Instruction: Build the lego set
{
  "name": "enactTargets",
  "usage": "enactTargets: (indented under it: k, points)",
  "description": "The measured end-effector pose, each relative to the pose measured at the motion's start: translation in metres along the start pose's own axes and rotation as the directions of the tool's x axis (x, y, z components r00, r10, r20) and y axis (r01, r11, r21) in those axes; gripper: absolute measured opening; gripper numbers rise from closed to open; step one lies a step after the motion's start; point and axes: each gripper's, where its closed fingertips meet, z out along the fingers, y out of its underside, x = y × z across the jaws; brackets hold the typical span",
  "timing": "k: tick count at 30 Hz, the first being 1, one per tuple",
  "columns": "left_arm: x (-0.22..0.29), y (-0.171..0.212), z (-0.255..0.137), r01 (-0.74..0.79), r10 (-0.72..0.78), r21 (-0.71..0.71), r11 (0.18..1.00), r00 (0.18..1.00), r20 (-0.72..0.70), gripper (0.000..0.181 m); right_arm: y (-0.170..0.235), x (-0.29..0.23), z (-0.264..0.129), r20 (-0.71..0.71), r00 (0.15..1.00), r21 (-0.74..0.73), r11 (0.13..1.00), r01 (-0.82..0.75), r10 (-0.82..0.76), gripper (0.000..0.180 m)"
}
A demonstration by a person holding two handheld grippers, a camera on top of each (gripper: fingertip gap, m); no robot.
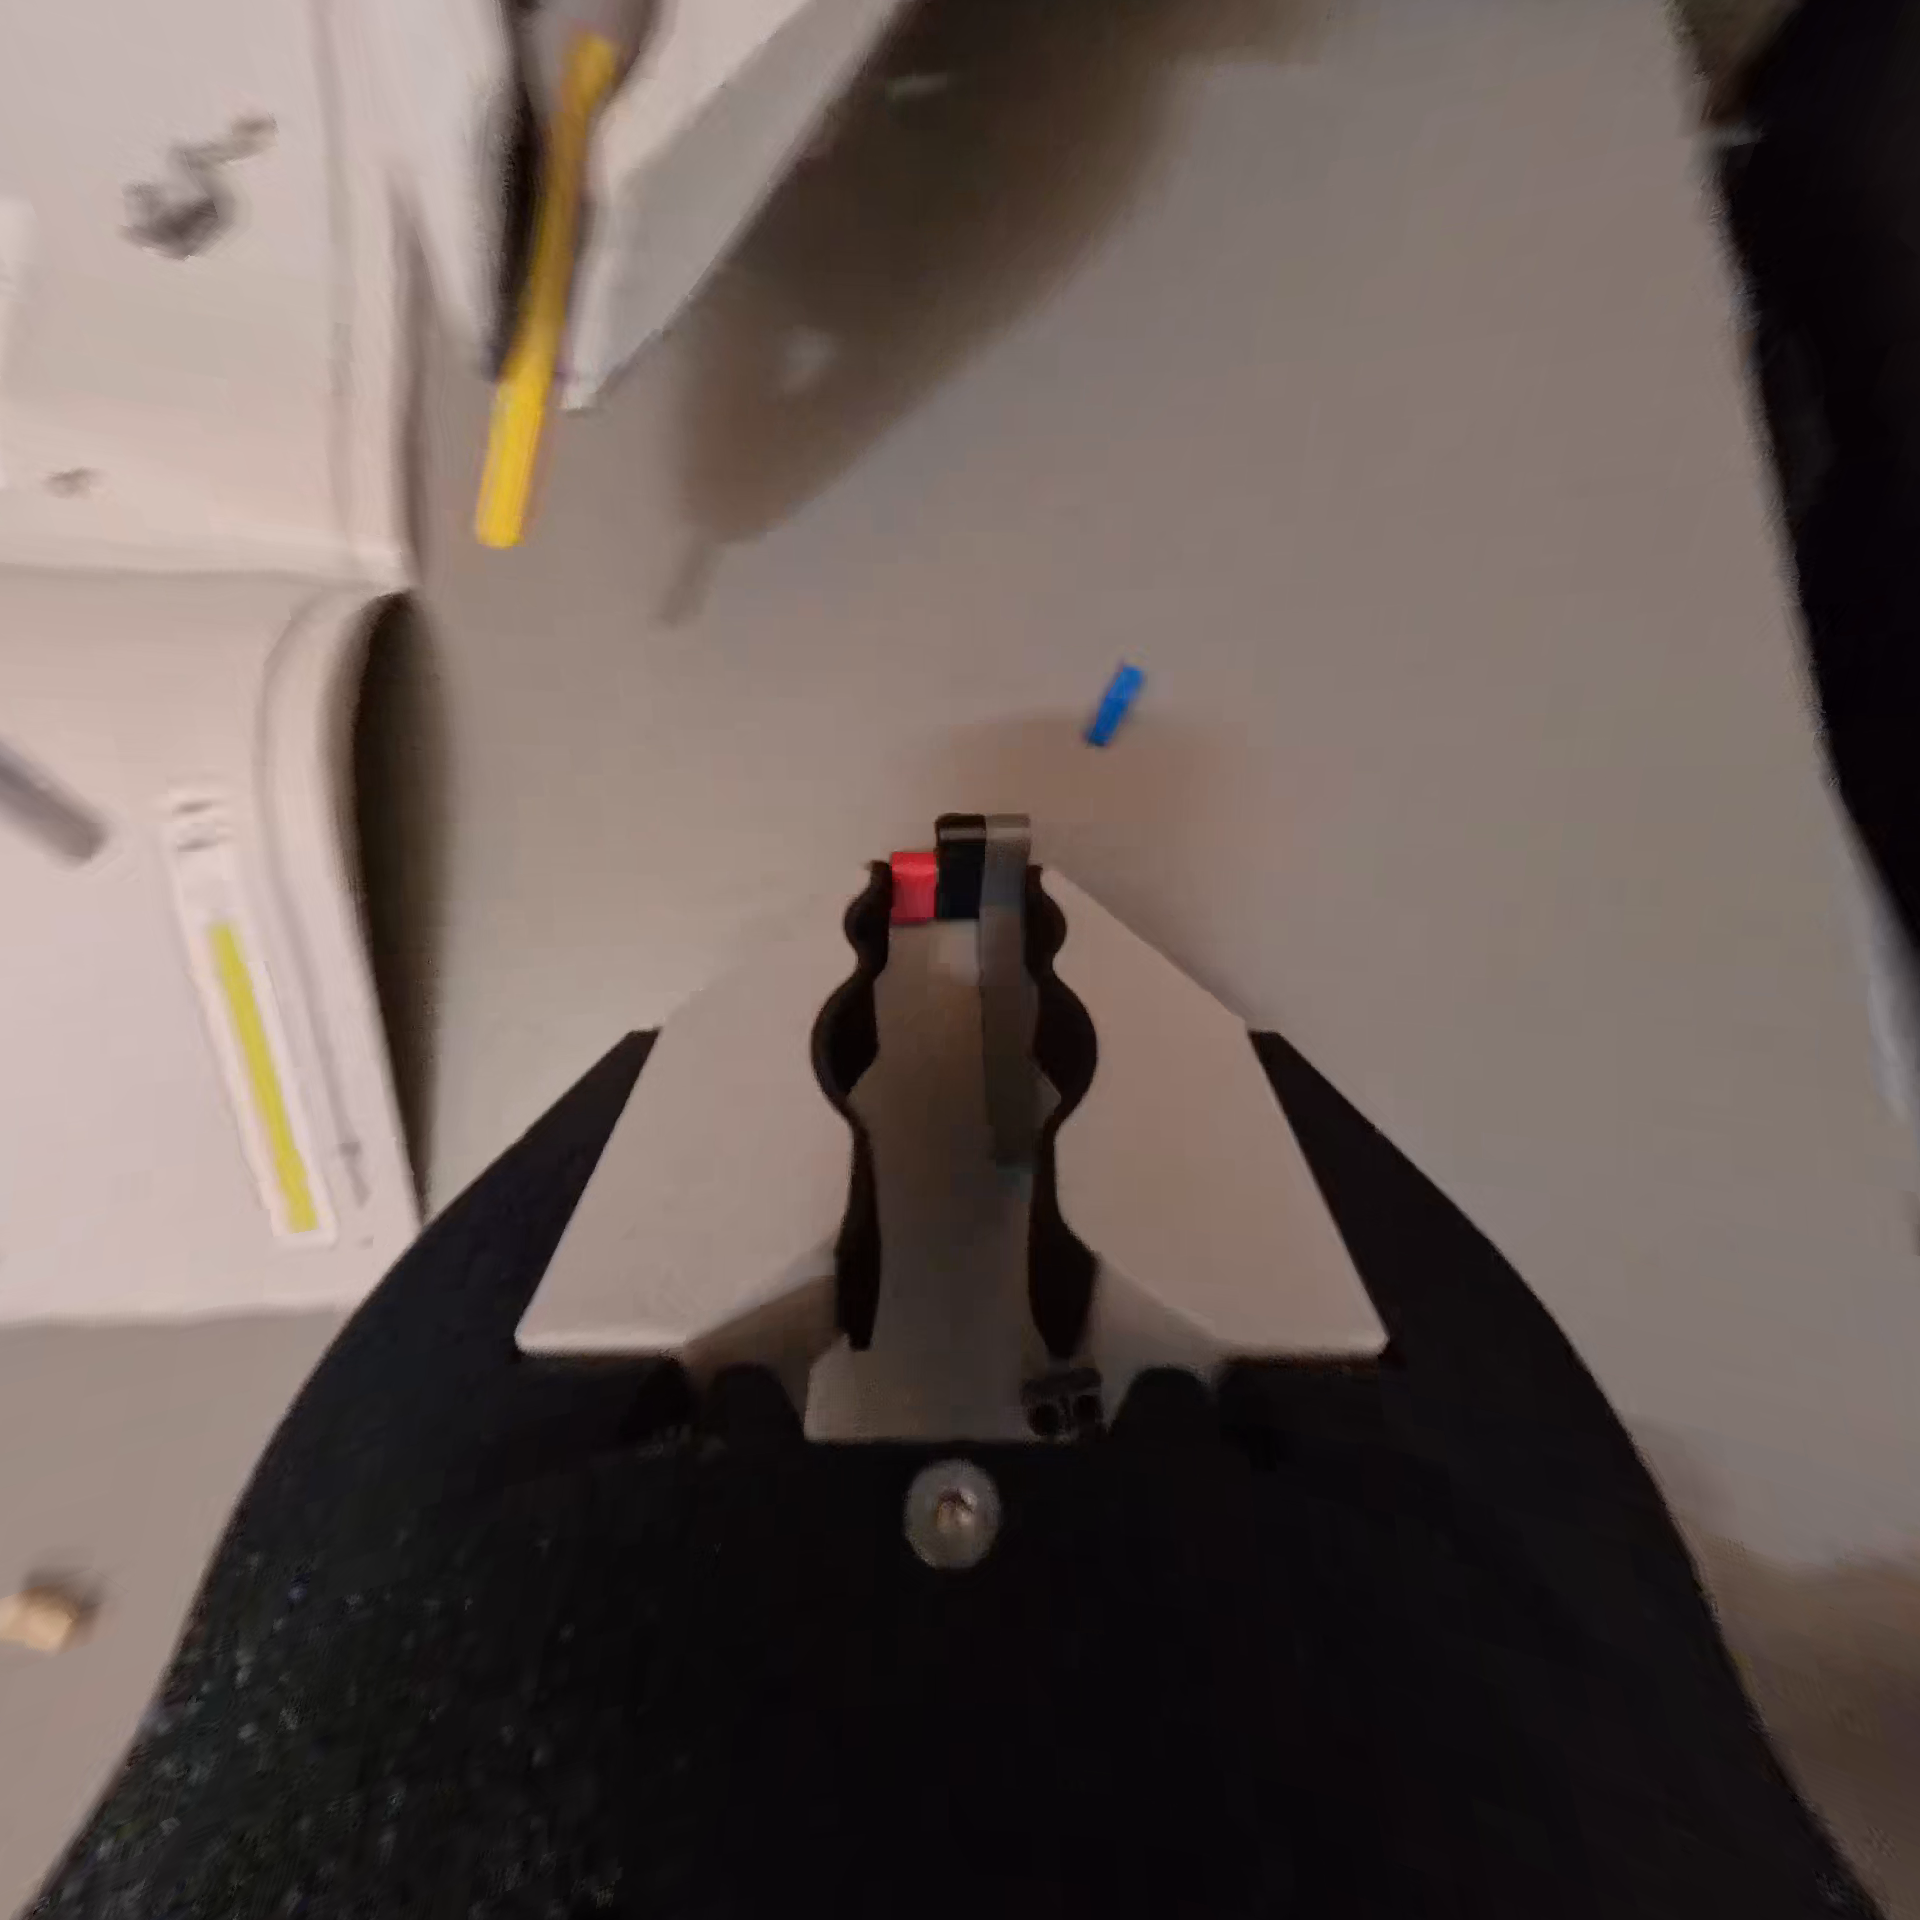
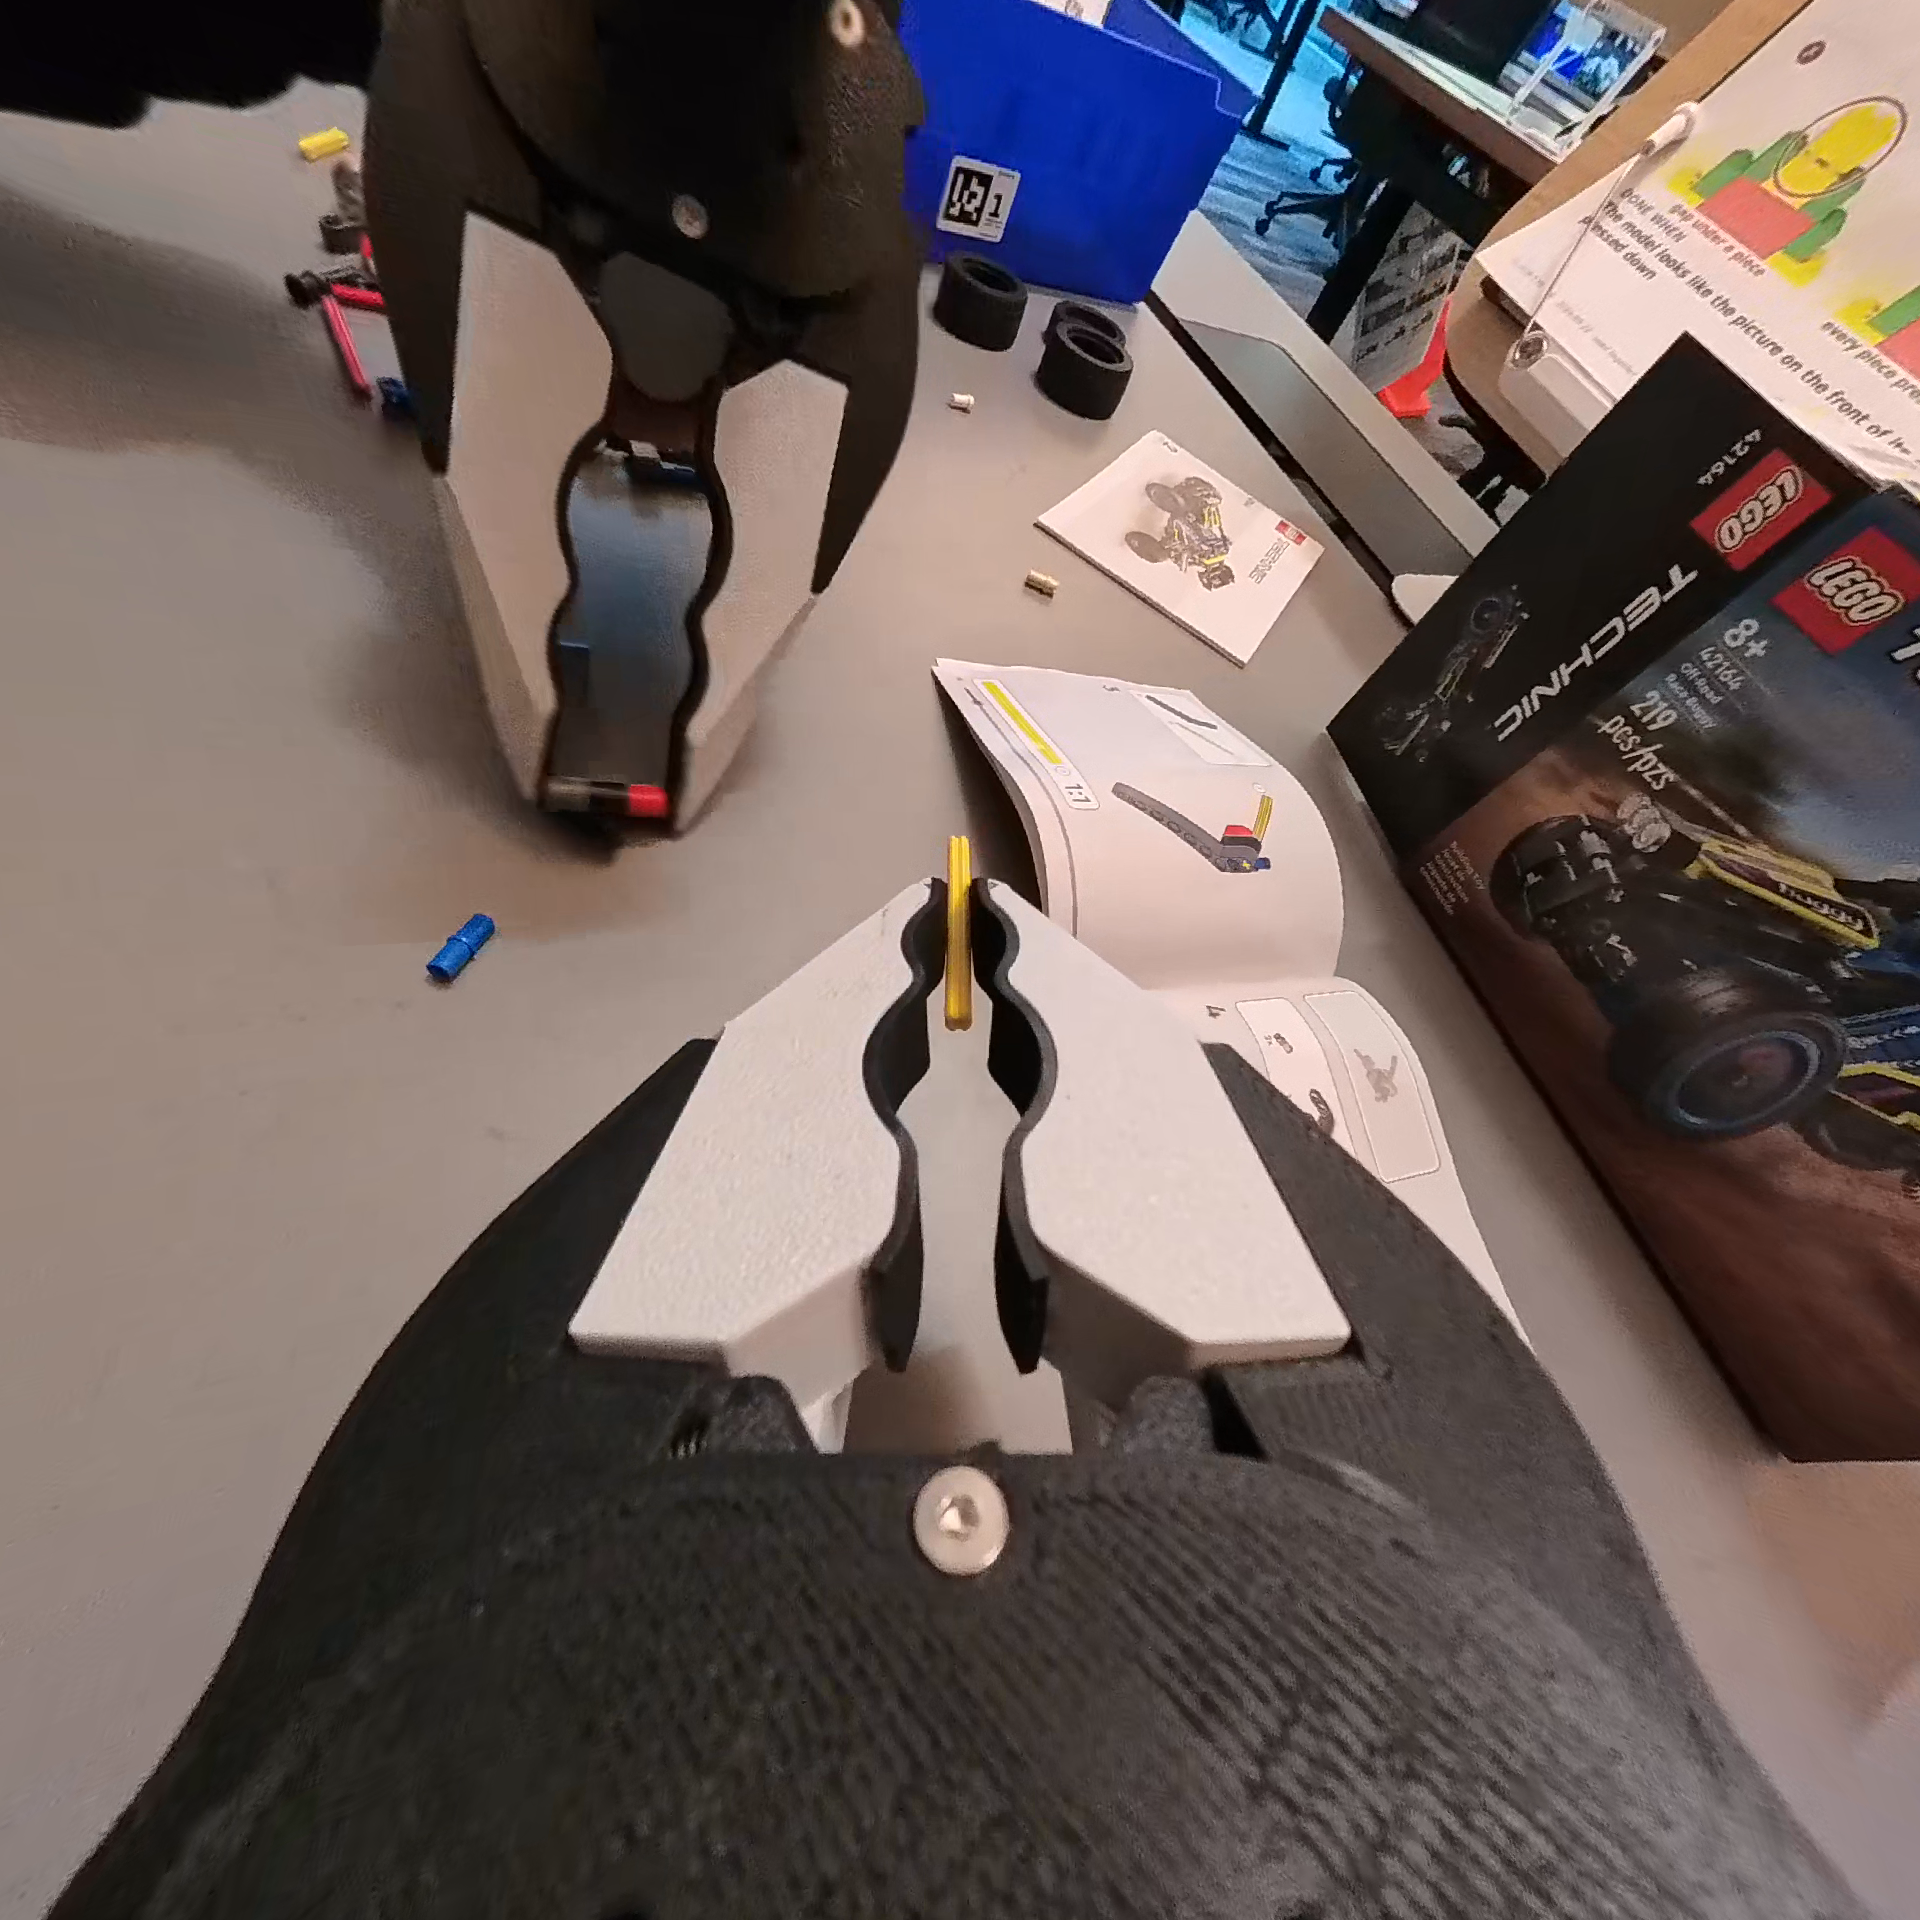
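My left gripper [image 1: 956, 883] is shut on a small assembly of a grey beam with a black and a red piece [image 1: 940, 883]. In the right wrist view it [image 2: 608, 800] points down, with the assembly [image 2: 608, 798] just above the grey table. My right gripper [image 2: 956, 894] is shut on a thin yellow beam [image 2: 958, 935], held edge-on near the open instruction booklet [image 2: 1164, 831]. In the left wrist view, which is blurred, the yellow beam [image 1: 530, 312] shows at the upper left. A loose blue pin [image 2: 460, 945] lies on the table between the grippers and also shows in the left wrist view [image 1: 1114, 703].
The set's box [image 2: 1662, 883] stands at the right. A small leaflet [image 2: 1184, 540], black tyres [image 2: 1081, 353] and a blue bin [image 2: 1060, 135] are farther back. Loose red, black and yellow parts [image 2: 343, 291] lie at the far left. The booklet [image 1: 156, 935] is at the left of the left wrist view. The grippers' ends are close to 9 centimetres from one another. About 4 centimetres separates my left fingertips from the loose blue pin [image 2: 460, 945]. The left camera catches it too, in the left wrist view [image 1: 1126, 685].
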Motion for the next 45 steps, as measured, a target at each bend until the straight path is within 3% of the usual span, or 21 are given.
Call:
enactTargets:
  k: [1,3,6,9,12,16,19,24,27,30,34,37,41,45]
  points:
    - [-0.009,-0.001,0.0,0.044,-0.043,-0.005,0.999,0.994,0.102,0.023,0.0,0.0,0.0,0.0,1.0,0.002,1.0,-0.001,0.001,0.002]
    - [-0.025,0.002,-0.005,0.097,-0.081,-0.034,0.995,0.944,0.319,0.023,-0.001,0.001,-0.001,-0.003,1.0,0.004,1.0,-0.002,0.002,0.002]
    - [-0.03,0.009,-0.019,0.02,0.108,-0.207,0.978,0.803,0.586,0.023,-0.001,0.001,-0.001,-0.003,1.0,0.004,1.0,-0.003,0.003,0.003]
    - [-0.017,0.003,-0.017,-0.114,0.338,-0.362,0.925,0.682,0.649,0.03,0.0,0.001,0.0,-0.002,1.0,0.0,1.0,-0.001,0.001,0.002]
    - [-0.008,-0.001,-0.011,-0.152,0.387,-0.386,0.91,0.646,0.658,0.028,0.001,0.0,0.0,0.001,1.0,-0.003,1.0,0.0,0.0,0.003]
    - [-0.001,-0.008,-0.017,-0.22,0.385,-0.338,0.915,0.73,0.565,0.043,0.002,-0.001,0.0,0.006,1.0,-0.006,1.0,0.005,-0.005,0.003]
    - [0.003,-0.001,-0.029,-0.28,0.42,-0.368,0.887,0.821,0.387,0.053,0.002,-0.002,0.001,0.009,1.0,-0.009,1.0,0.01,-0.01,0.002]
    - [0.002,-0.001,-0.033,-0.533,0.659,-0.473,0.701,0.738,0.144,0.045,0.004,-0.006,0.003,0.025,0.999,-0.019,1.0,0.022,-0.021,0.002]
    - [0.007,0.004,-0.025,-0.606,0.709,-0.534,0.589,0.705,-0.019,0.042,0.004,-0.007,0.003,0.032,0.999,-0.02,1.0,0.022,-0.021,0.002]
    - [0.004,0.009,-0.016,-0.625,0.704,-0.563,0.541,0.702,-0.103,0.039,0.004,-0.008,0.003,0.037,0.999,-0.021,1.0,0.022,-0.021,0.002]
    - [0.002,0.013,-0.006,-0.59,0.622,-0.533,0.606,0.769,-0.144,0.019,0.003,-0.009,0.003,0.04,0.999,-0.018,1.0,0.025,-0.024,0.003]
    - [0.003,0.011,-0.003,-0.519,0.525,-0.476,0.71,0.841,-0.134,0.019,0.003,-0.009,0.002,0.043,0.999,-0.016,1.0,0.026,-0.025,0.003]
    - [-0.001,0.009,-0.001,-0.304,0.293,-0.397,0.866,0.952,-0.088,0.018,0.002,-0.01,0.002,0.046,0.999,-0.015,0.999,0.028,-0.028,0.002]
    - [-0.012,0.009,-0.004,-0.179,0.183,-0.333,0.926,0.983,-0.021,0.026,0.002,-0.011,0.003,0.052,0.998,-0.019,0.999,0.032,-0.031,0.002]
